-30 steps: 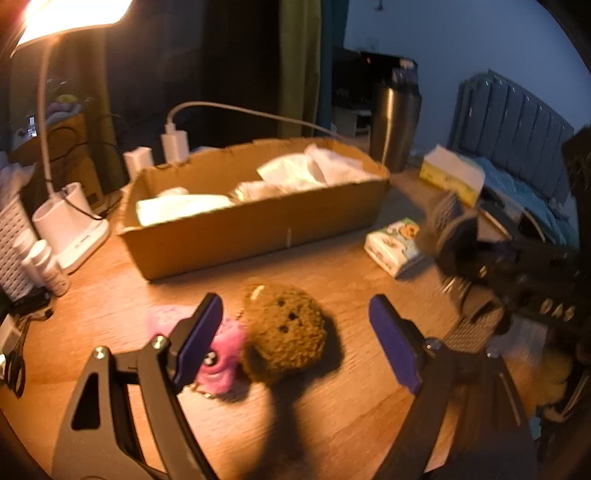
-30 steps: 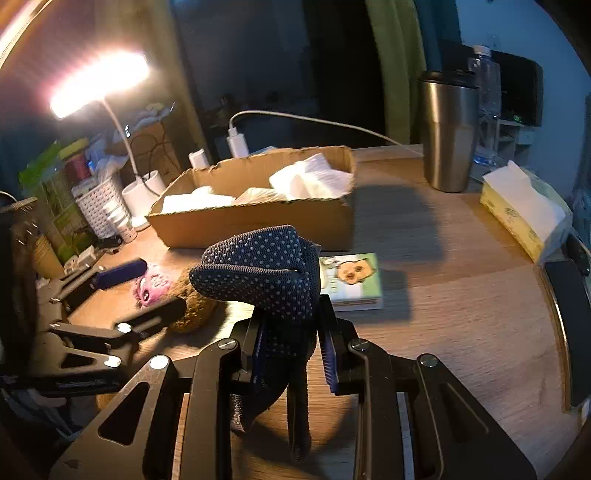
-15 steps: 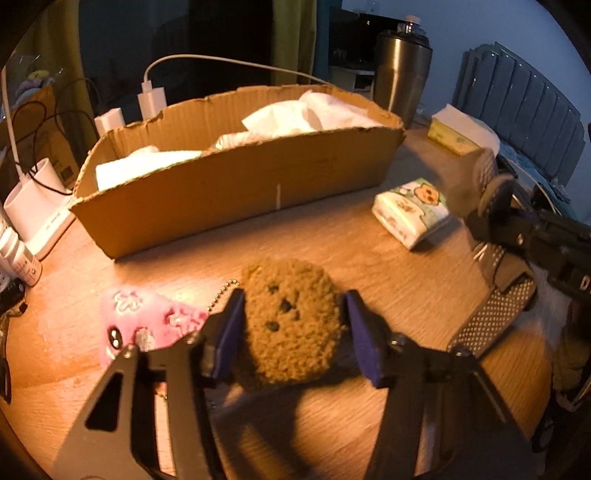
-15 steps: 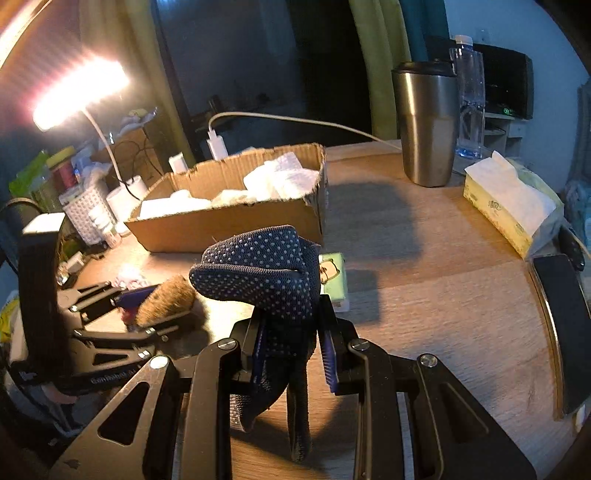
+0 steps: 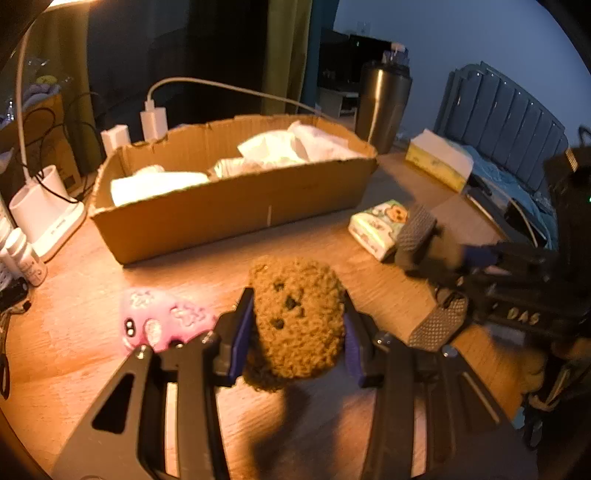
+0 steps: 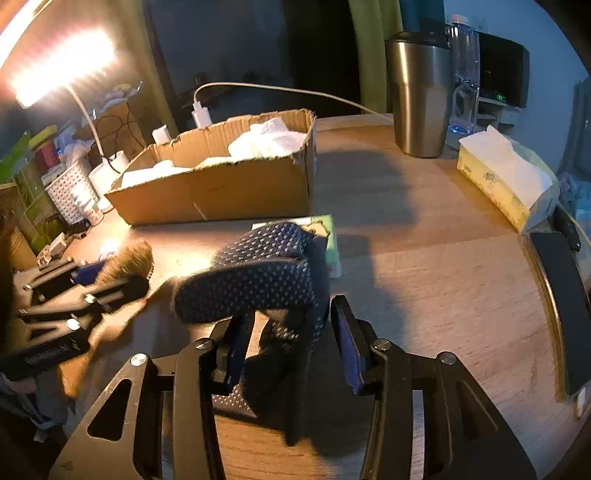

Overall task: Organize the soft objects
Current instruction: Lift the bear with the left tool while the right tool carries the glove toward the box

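Left gripper [image 5: 297,332] fingers clamped on brown fuzzy plush [image 5: 297,325] above the tabletop [image 5: 74,354], right gripper [image 6: 291,350] fingers just opening, loose around dotted navy glove [image 6: 258,280], pink plush [image 5: 162,321] beside, cardboard box [image 5: 236,203] of white cloth beyond

A round wooden table [image 6: 424,258] fills the lower half of both views. At upper left of the right view a desk lamp [image 6: 62,62] glows warm and bright. Behind the table hang a dark curtain [image 5: 229,55] and a green curtain [image 5: 286,55]. A pale blue wall [image 5: 461,33] takes the upper right, with a padded grey headboard [image 5: 502,114] below it.
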`<state>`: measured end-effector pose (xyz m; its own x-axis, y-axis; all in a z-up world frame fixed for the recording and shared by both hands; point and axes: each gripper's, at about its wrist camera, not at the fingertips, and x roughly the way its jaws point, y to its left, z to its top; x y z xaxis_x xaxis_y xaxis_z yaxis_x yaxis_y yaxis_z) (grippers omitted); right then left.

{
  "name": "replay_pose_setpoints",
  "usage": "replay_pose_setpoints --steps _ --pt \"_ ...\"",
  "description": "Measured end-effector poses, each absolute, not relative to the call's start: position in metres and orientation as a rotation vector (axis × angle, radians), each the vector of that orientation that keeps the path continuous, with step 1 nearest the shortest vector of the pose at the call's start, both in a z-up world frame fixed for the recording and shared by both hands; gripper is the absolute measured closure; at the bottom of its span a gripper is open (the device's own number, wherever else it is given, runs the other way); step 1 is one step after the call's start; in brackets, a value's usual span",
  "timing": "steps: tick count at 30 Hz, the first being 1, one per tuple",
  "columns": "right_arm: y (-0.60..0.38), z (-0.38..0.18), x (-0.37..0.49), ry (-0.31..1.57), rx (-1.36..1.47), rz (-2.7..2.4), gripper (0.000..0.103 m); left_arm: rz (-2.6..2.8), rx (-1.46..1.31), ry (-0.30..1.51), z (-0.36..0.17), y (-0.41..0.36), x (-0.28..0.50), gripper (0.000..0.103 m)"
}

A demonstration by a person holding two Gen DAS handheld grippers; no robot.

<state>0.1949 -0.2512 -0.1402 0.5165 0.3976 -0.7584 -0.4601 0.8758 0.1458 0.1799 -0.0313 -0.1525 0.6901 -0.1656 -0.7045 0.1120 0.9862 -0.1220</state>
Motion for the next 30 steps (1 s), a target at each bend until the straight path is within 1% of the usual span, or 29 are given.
replay_pose_setpoints --steps 1,2,4,8,16,21,30 --pt "-0.251 -0.143 0.194 0.893 -0.080 0.514 0.064 -0.156 -0.073 0.789 -0.151 -0.030 0.179 0.060" --pt "-0.250 -0.144 0.192 0.895 -0.085 0.518 0.074 -0.155 -0.077 0.781 -0.148 -0.029 0.176 0.060" --pt "-0.248 -0.148 0.189 0.896 -0.100 0.522 0.077 -0.153 -0.082 0.769 -0.145 -0.027 0.172 0.060" --pt "-0.248 -0.140 0.184 0.875 -0.096 0.528 0.077 -0.160 -0.098 0.721 -0.131 -0.022 0.160 0.060" --pt "-0.240 -0.101 0.173 0.786 -0.110 0.545 0.077 -0.168 -0.122 0.610 -0.097 -0.011 0.145 0.060" --pt "-0.234 -0.073 0.169 0.726 -0.122 0.559 0.077 -0.151 -0.130 0.558 -0.079 0.001 0.138 0.060" --pt "-0.227 -0.046 0.167 0.663 -0.124 0.575 0.077 -0.124 -0.133 0.485 -0.054 0.016 0.128 0.060"
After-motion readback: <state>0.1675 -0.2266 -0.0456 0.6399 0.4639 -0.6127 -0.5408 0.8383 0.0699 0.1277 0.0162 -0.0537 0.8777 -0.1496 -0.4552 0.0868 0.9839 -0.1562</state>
